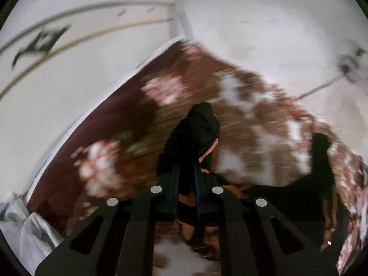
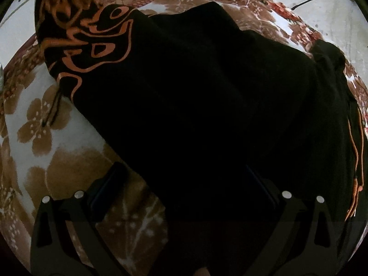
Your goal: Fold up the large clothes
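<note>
Two grippers are in view, one per camera. Left gripper (image 1: pixel 186 174): jaws drawn narrow, clamped on a bunched fold of the black garment (image 1: pixel 195 133), which sticks out past the fingertips and shows an orange print. The background is blurred: a floral blanket (image 1: pixel 241 105) in brown and white, with pale floor (image 1: pixel 253 23) around it. Right gripper (image 2: pixel 184 184): jaws spread wide, with the garment (image 2: pixel 195 96) lying flat across the blanket (image 2: pixel 46 124) directly ahead and between the fingers (image 2: pixel 108 184). Whether the pads touch the cloth cannot be told; it is too dark. The orange print sits at the garment's upper-left end.
</note>
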The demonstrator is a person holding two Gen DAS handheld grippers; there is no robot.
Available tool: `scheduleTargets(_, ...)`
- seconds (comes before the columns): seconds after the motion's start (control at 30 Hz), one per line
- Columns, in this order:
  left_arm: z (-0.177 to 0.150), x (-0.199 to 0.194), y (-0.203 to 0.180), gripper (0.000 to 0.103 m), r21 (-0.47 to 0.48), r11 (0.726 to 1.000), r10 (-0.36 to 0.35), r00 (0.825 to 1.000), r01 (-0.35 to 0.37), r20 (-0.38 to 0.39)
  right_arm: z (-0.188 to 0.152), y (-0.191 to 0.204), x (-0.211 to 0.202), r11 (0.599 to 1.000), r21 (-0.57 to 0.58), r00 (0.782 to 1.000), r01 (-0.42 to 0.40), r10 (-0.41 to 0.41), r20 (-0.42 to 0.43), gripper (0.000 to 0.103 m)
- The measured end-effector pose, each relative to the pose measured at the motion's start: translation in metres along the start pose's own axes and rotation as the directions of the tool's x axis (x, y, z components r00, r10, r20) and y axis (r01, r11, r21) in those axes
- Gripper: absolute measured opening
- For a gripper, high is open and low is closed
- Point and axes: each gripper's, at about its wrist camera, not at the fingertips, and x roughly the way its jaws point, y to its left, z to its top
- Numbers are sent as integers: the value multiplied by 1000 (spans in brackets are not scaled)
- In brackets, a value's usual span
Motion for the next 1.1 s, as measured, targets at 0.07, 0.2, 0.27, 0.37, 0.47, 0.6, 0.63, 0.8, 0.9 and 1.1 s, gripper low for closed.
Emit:
scheduleTargets(0.07, 4, -16, -46, 9, 18, 997, -76, 997, 75, 17, 5, -3, -4, 1000, -14, 999, -25, 24, -31, 99)
scheduleTargets(0.2, 1, -40, -135, 9, 58, 975, -218, 975, 216, 32, 9, -20, -27, 994, -12, 994, 105, -105, 21, 98)
scheduleTargets(0.27, -6, -50, -191, 9, 97, 956, -283, 958, 278, 39, 6, -18, -27, 996, -38, 997, 83, -83, 9, 98)
scheduleTargets(0.37, -23, -52, -266, 9, 99, 935, -345, 938, 341, 29, -5, -4, -17, 989, -131, 997, 73, -76, -24, 98)
scheduleTargets(0.47, -51, -50, -340, 9, 85, 912, -404, 915, 402, 7, -11, -4, -21, 983, -166, 997, 73, -73, 6, 98)
scheduleTargets(0.6, -106, -36, -436, 9, 147, 894, -423, 905, 424, -43, -22, -18, -26, 977, -209, 999, 26, -22, 24, 98)
scheduleTargets(0.63, -124, -28, -461, 9, 173, 890, -417, 906, 423, -68, -29, -17, -28, 976, -219, 999, 12, -5, 32, 98)
scheduleTargets(0.8, -213, 18, -539, 9, 281, 872, -349, 911, 401, -220, -53, -40, -32, 966, -250, 991, -70, 96, 93, 98)
scheduleTargets(0.9, -255, 41, -557, 9, 294, 869, -312, 901, 399, -301, -71, -49, -42, 968, -244, 985, -65, 101, 140, 98)
scheduleTargets(1.1, -318, 69, -594, 9, 407, 846, -193, 910, 343, -366, -89, -72, -48, 977, -180, 973, -117, 149, 174, 98)
